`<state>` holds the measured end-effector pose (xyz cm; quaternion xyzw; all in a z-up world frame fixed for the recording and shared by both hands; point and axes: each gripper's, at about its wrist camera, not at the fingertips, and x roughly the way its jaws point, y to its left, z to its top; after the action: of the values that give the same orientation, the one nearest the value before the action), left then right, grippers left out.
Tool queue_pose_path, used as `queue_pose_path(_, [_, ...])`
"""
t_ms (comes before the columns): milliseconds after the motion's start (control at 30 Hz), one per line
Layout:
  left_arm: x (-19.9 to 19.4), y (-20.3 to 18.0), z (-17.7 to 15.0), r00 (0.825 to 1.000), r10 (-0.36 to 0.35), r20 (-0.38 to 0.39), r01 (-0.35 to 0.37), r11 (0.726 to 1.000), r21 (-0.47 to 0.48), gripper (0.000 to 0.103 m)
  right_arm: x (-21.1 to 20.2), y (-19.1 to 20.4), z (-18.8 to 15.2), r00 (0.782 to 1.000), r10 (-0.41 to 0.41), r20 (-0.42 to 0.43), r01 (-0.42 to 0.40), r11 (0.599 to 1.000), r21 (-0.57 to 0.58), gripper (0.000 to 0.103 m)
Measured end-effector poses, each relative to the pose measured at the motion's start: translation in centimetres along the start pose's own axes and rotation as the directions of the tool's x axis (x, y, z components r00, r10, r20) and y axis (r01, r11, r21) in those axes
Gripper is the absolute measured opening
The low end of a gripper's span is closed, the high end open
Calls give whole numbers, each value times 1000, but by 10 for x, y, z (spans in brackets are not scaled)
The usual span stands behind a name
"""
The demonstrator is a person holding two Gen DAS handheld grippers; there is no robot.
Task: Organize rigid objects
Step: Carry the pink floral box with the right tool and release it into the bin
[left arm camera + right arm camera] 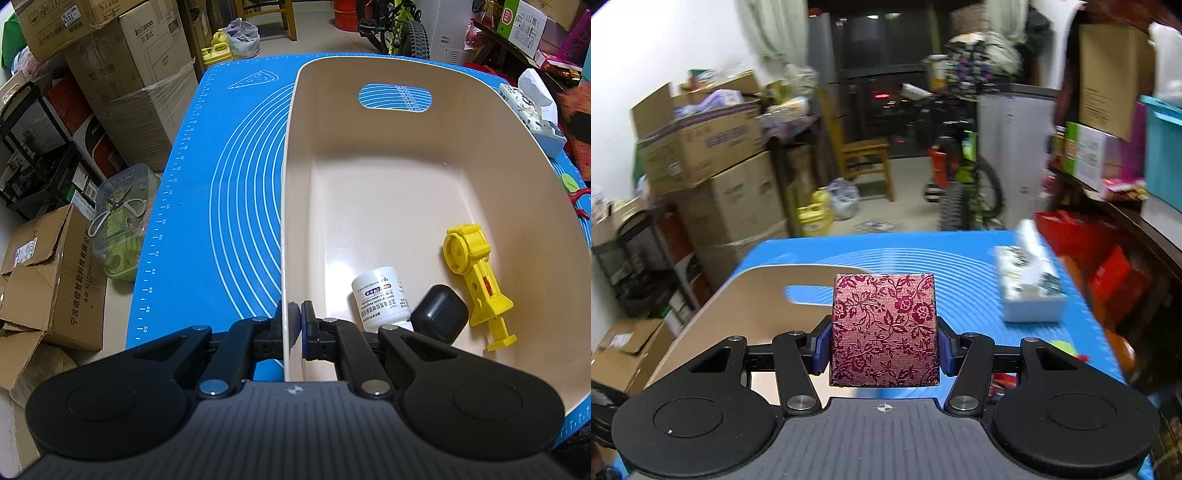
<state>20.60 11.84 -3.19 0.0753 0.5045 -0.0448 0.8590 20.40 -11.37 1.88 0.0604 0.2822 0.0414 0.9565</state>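
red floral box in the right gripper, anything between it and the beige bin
Nothing visible. The red floral box, clamped in the right gripper, hangs just past the beige bin rim. The left gripper pinches the bin wall; the far half of the floor looks bare.

We read white ruler numbers along the left edge of the blue mat (pixel 192 206), among them 40, 42, 44, 46, 48 and 50. Through the handle slot of the beige bin (pixel 295 122) we make out "30 cm" and "32 cm" on the mat's rings. A stacked cardboard box (pixel 147 55) carries a brand we can only partly read, ending in "axss". A sticker on the top box (pixel 55 22) reads "7029". The white bottle (pixel 380 299) bears Chinese print too small to read.
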Motion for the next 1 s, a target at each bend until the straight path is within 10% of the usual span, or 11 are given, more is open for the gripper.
queue_pose_path(1000, [0,1,0,1000,0,0,0,1000,0,8,58,96,-42,934,88,-346,-173,960,-222,61])
